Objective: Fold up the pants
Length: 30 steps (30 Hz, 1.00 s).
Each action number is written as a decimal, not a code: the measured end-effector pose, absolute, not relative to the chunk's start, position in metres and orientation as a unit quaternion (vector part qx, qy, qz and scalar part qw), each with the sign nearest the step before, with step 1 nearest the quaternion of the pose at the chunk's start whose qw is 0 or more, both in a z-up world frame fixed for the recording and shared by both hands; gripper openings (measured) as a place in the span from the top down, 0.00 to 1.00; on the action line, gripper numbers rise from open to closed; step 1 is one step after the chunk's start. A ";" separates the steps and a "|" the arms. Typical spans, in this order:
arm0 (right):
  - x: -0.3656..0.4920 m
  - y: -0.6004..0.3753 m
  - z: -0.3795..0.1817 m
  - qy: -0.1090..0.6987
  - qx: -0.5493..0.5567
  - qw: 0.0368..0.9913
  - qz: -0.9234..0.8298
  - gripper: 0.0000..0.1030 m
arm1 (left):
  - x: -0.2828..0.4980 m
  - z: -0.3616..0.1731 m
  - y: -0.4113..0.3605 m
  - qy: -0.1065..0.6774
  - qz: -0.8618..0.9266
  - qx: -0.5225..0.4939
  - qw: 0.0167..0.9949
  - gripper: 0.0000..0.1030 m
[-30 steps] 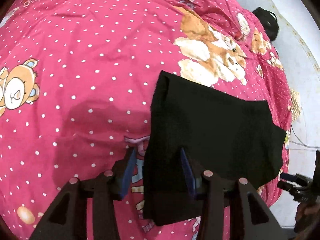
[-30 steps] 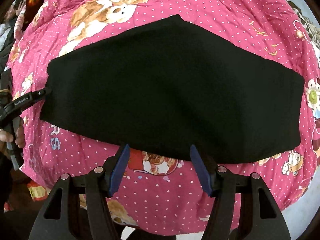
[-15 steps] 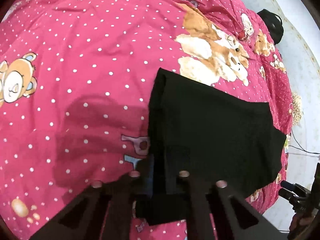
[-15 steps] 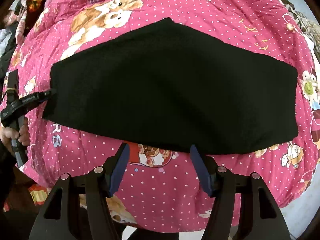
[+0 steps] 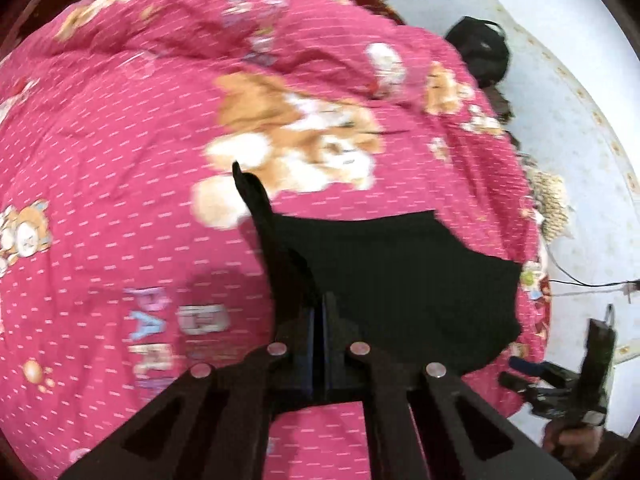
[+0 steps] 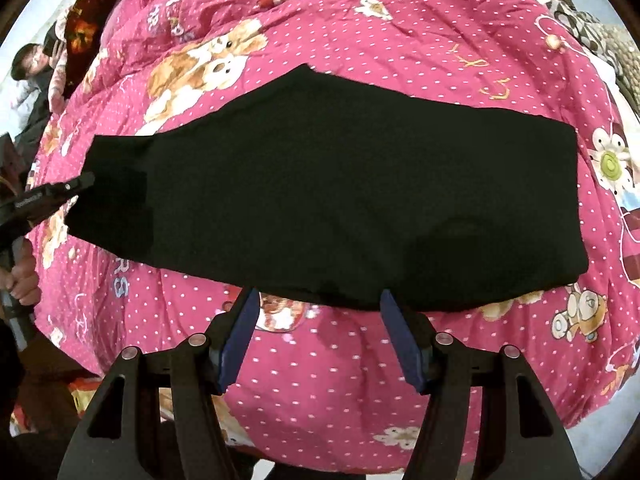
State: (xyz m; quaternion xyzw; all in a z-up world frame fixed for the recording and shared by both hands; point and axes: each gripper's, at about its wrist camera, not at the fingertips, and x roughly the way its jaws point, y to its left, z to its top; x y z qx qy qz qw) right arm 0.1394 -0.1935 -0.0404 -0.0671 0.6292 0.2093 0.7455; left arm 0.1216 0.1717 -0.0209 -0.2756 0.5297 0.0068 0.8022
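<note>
The black pants (image 6: 340, 208) lie spread across a pink dotted bedspread (image 6: 360, 380). My left gripper (image 5: 319, 320) is shut on the pants' left end (image 5: 288, 264) and holds that edge lifted off the bed; it also shows at the left in the right wrist view (image 6: 80, 184). The rest of the pants (image 5: 400, 280) stays flat. My right gripper (image 6: 320, 312) is open and empty, just in front of the pants' near edge. It shows at the lower right in the left wrist view (image 5: 520, 380).
The bedspread (image 5: 120, 160) has bear prints and covers the whole bed. A black bag (image 5: 480, 52) lies on the pale floor beyond the bed. A person (image 6: 32, 76) sits at the far left. A woven cushion (image 6: 616, 52) lies at the right.
My left gripper has shut on the pants' left end and lifted it, so the edge now stands up. My right gripper has drawn back a little and stays open.
</note>
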 end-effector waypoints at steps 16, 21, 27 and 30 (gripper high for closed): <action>0.183 -0.314 -0.045 0.641 -0.017 0.746 0.182 0.39 | 0.214 -0.054 -0.038 0.593 -0.108 -0.237 0.762 0.96; 0.200 -0.333 -0.047 0.640 -0.009 0.748 0.176 0.39 | 0.222 -0.091 -0.061 0.639 -0.094 -0.231 0.728 0.95; 0.214 -0.329 -0.052 0.641 0.005 0.745 0.187 0.39 | 0.216 -0.073 -0.056 0.626 -0.131 -0.253 0.726 0.93; 0.217 -0.319 -0.057 0.643 0.012 0.739 0.198 0.39 | 0.211 -0.058 -0.035 0.610 -0.118 -0.250 0.742 0.91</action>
